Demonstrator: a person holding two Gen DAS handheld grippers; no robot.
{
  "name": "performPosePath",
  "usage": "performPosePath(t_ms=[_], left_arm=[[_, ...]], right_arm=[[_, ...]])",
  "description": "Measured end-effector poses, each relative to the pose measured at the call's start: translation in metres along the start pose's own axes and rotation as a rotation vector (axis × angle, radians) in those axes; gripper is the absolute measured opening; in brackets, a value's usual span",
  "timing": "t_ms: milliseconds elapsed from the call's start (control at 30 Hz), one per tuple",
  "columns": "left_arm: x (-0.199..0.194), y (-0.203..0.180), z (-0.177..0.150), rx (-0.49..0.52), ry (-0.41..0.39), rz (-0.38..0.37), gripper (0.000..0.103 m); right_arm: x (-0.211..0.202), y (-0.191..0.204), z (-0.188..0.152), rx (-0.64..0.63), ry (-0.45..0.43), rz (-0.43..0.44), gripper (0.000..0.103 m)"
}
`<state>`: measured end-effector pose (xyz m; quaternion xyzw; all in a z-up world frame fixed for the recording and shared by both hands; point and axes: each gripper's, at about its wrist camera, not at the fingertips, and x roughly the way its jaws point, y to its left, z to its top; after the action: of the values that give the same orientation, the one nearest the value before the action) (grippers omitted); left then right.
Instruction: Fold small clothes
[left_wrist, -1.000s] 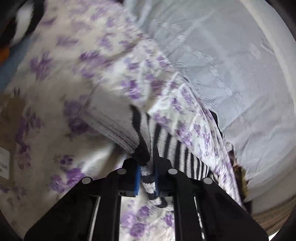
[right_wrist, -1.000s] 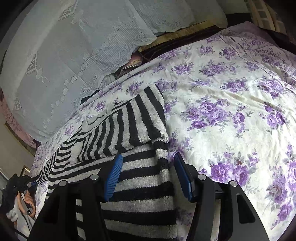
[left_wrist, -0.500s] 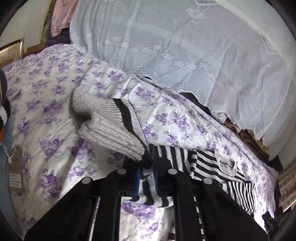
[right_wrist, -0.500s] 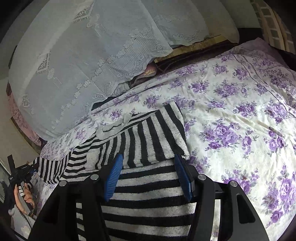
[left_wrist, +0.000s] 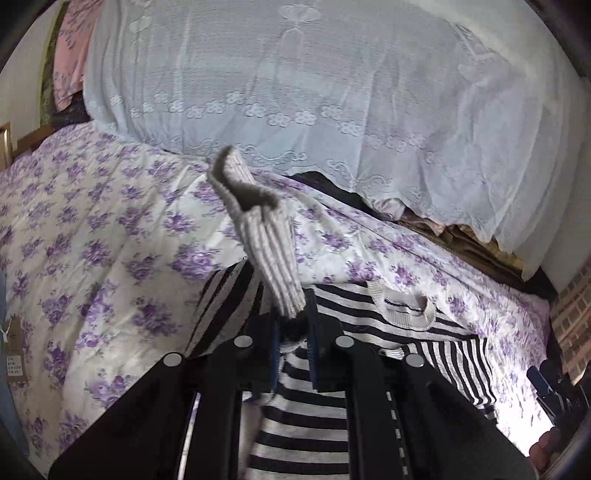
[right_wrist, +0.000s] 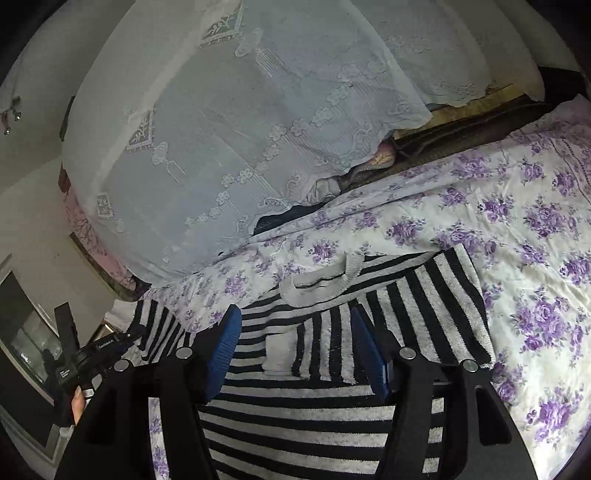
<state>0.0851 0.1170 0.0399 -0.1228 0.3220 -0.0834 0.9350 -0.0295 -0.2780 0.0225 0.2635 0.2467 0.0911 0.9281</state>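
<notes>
The striped sweater is lying on the floral bed. Its sleeve is being held pinched in the closed left gripper and folded inward, judged. The right gripper is hanging open, empty, its jaws having just been widening. Next: sleeve laid flat across the body.

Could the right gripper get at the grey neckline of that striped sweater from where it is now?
Probably yes. The right gripper stands open and empty above the striped sweater, and the grey neckline lies uncovered just ahead of its fingers, with nothing between.
</notes>
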Motion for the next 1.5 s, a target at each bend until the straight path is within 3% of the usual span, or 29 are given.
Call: performPosePath(t_ms=[200,467,867,1000,1067,1133,1233,1333,1433,1500], left_arm=[[0.016,-0.046,-0.007,0.054,0.033,-0.034,0.01],[0.05,-0.109,-0.041,0.143,0.114,-0.103,0.009],[0.098,-0.141,-0.113,0.234,0.298,-0.139,0.01],[0.1,-0.141,-0.122,0.247,0.312,-0.146,0.023],[0.095,-0.14,-0.122,0.25,0.307,-0.154,0.035],[0.087,-0.138,-0.122,0.26,0.291,-0.151,0.053],[0.068,-0.13,-0.12,0.28,0.253,-0.154,0.07],[0.046,-0.102,-0.112,0.264,0.192,-0.121,0.077],[0.038,-0.07,-0.102,0.234,0.146,-0.036,0.079],[0.036,-0.046,-0.097,0.225,0.111,0.063,0.079]], right_arm=[[0.011,-0.029,-0.002,0.091,0.058,0.01,0.062],[0.017,-0.051,0.0,0.171,0.087,0.024,0.062],[0.045,-0.05,-0.021,0.179,0.184,0.034,0.062],[0.054,-0.051,-0.027,0.188,0.218,0.044,0.062],[0.059,-0.053,-0.031,0.208,0.24,0.061,0.062],[0.064,-0.054,-0.034,0.231,0.258,0.086,0.062],[0.069,-0.05,-0.039,0.235,0.277,0.116,0.057],[0.079,-0.041,-0.043,0.241,0.304,0.127,0.055],[0.092,-0.028,-0.043,0.226,0.331,0.121,0.054],[0.105,-0.019,-0.042,0.214,0.354,0.098,0.054]])
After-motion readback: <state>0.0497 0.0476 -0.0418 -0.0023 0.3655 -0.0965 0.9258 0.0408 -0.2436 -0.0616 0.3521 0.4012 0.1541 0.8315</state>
